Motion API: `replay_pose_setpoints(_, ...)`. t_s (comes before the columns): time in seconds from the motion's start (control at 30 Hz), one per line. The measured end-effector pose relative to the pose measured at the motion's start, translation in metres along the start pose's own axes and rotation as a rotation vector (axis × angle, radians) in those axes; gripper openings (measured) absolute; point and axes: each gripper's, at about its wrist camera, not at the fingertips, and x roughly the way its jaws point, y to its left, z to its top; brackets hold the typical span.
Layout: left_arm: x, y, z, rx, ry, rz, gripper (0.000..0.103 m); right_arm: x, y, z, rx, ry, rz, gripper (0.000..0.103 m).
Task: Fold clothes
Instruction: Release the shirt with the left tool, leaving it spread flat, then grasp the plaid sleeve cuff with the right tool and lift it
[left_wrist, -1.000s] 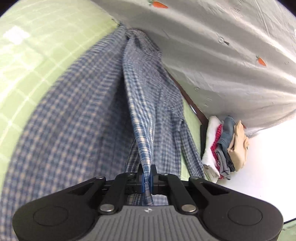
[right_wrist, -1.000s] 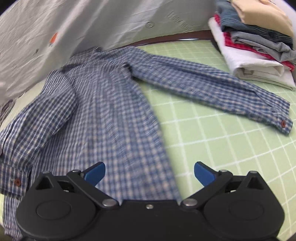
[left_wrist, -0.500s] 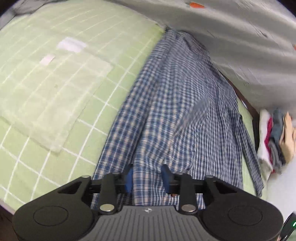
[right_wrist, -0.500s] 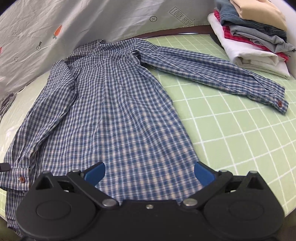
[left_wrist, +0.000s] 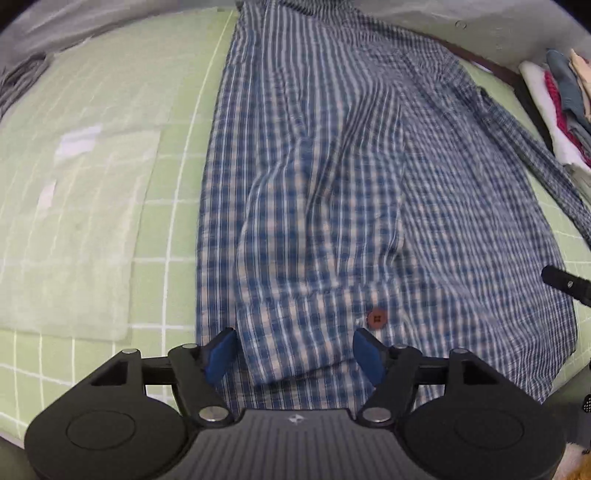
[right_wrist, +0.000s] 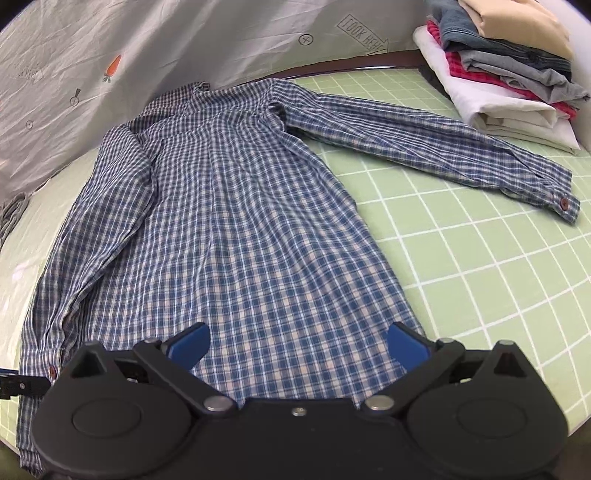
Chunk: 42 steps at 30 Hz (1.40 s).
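The left claw stood wide open, its blue fingertips parted on either side of a sleeve cuff and gripping nothing. The cuff, with a brown button, lay folded across the body of the blue plaid shirt just ahead of the claw. The shirt appeared partly blurred in this view. To its left lay the green gridded mat that covered the tabletop, with a translucent plastic sheet spread flat on it. The tip of the other tool entered at the right edge.

The right claw was likewise fully open and empty, poised over the shirt's hem. The blue plaid shirt lay flat on the green gridded mat, collar toward the far side. One sleeve was folded in along the shirt's left side; the other sleeve extended outward to the right, its cuff button visible. A stack of folded clothes sat at the far right corner, near but apart from the extended sleeve. A grey sheet printed with carrots formed the backdrop behind the collar.
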Motion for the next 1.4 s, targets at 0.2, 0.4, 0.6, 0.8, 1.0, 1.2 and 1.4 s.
replay_pose_setpoints(0.2,-0.008,-0.001,0.018,0.006,-0.055,0.035,0.079,0.006,-0.009,0.009,0.034,-0.011,-0.012,0.103)
replay_pose_setpoints(0.4,-0.003,-0.013,0.035,0.018,-0.063,0.061,0.081,0.015,-0.02,0.022,0.08,-0.021,-0.033,0.103)
replay_pose_setpoints(0.6,0.012,-0.023,0.064,0.029,-0.057,0.07,0.082,0.031,-0.039,0.039,0.181,-0.028,-0.069,0.103)
replay_pose_setpoints(0.8,0.029,-0.019,0.089,0.021,-0.041,0.083,0.083,0.047,-0.06,0.063,0.252,-0.081,-0.168,0.103)
replay_pose_setpoints(1.0,0.051,-0.011,0.118,-0.019,-0.01,0.103,0.086,0.065,-0.1,0.089,0.278,-0.111,-0.274,0.103)
replay_pose_setpoints(1.2,0.065,-0.014,0.125,-0.007,0.026,0.125,0.094,0.083,-0.142,0.116,0.298,-0.132,-0.382,0.103)
replay_pose_setpoints(1.4,0.071,-0.01,0.125,-0.04,0.049,0.145,0.103,0.099,-0.18,0.133,0.322,-0.141,-0.463,0.103)
